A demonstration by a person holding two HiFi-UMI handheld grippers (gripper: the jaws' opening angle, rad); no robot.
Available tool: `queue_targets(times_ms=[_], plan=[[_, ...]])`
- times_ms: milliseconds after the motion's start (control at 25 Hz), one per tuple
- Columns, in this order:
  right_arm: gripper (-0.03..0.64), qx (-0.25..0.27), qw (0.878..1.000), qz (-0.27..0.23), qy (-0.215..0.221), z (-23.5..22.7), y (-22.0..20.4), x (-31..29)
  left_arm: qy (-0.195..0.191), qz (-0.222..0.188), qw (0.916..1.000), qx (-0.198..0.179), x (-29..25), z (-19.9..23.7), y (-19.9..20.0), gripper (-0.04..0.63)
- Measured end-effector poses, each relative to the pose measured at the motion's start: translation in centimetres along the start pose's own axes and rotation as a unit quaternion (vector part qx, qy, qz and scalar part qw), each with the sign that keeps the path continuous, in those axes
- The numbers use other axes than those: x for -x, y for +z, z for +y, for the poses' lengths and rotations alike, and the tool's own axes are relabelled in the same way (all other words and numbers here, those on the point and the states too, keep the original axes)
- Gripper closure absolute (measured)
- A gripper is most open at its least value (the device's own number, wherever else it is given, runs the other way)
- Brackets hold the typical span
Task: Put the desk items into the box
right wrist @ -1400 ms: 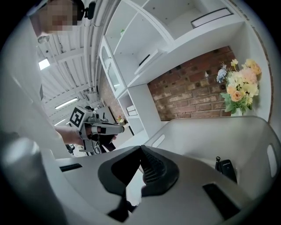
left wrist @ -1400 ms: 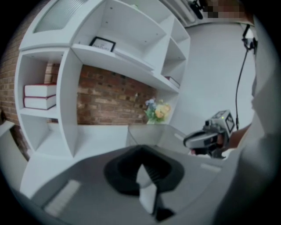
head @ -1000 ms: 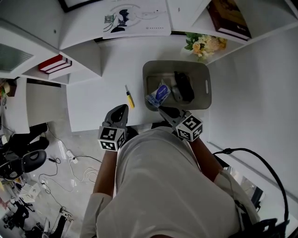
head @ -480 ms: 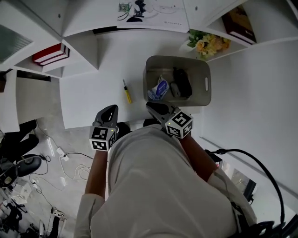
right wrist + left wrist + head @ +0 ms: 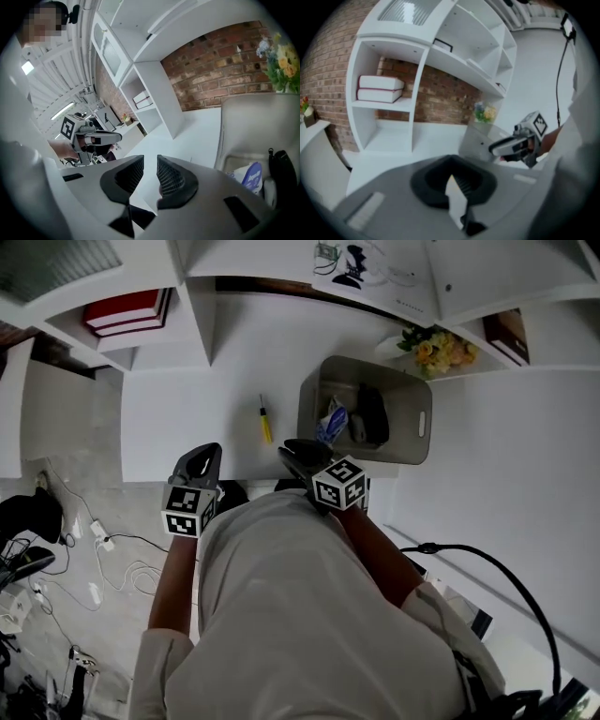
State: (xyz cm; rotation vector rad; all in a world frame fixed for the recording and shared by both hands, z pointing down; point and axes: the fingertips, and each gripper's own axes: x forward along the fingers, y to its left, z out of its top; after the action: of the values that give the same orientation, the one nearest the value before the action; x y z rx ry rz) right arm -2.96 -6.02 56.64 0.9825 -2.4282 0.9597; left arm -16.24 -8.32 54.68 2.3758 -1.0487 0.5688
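Now right gripper, low centre: jaws just opening, empty. Left gripper pressed together. Yellow screwdriver lies left of box; best pinched squarely across handle.

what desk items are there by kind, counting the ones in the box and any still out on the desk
yellow screwdriver, still on the desk: 1
blue and white packet, in the box: 1
black item, in the box, too dark to name: 1
pale grey item, in the box between those two: 1
total: 4
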Motion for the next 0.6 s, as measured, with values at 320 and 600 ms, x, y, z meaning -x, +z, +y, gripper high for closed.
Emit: queue_targets(times_ms=[320, 600], plan=[[0.540, -0.026, 0.997, 0.033, -0.060, -1.4, -3.3, -5.7, 0.003, 0.016, 0.9998, 0.007, 2.4, 3.3, -1.9, 0.592], [0.531, -0.057, 0.987, 0.079, -0.130, -4.9, -7.5, -9.3, -0.010, 0.030, 0.9995, 0.008, 2.9, 4.4, -3.3, 0.592]])
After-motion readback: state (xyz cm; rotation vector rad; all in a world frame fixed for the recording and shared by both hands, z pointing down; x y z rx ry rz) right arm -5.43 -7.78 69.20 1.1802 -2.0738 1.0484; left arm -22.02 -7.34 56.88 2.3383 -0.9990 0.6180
